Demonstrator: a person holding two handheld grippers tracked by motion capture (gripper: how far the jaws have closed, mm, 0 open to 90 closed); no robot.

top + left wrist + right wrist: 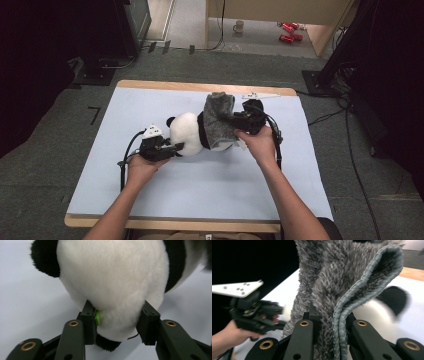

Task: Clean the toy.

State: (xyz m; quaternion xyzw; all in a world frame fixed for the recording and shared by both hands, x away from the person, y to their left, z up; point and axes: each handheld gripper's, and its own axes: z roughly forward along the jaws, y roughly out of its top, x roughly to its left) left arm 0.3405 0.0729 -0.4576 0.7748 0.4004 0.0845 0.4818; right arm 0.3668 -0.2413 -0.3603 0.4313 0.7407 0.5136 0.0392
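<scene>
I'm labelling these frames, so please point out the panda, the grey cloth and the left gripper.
panda [186,131]: high view, on its white head.
grey cloth [324,287]: right gripper view, on the fuzzy face above the jaws.
left gripper [117,322]: left gripper view, midway between its fingertips, which squeeze the panda.

Both forearms reach in; left gripper jaws clamped, right gripper jaws pinched tight, hands approx. level.
</scene>
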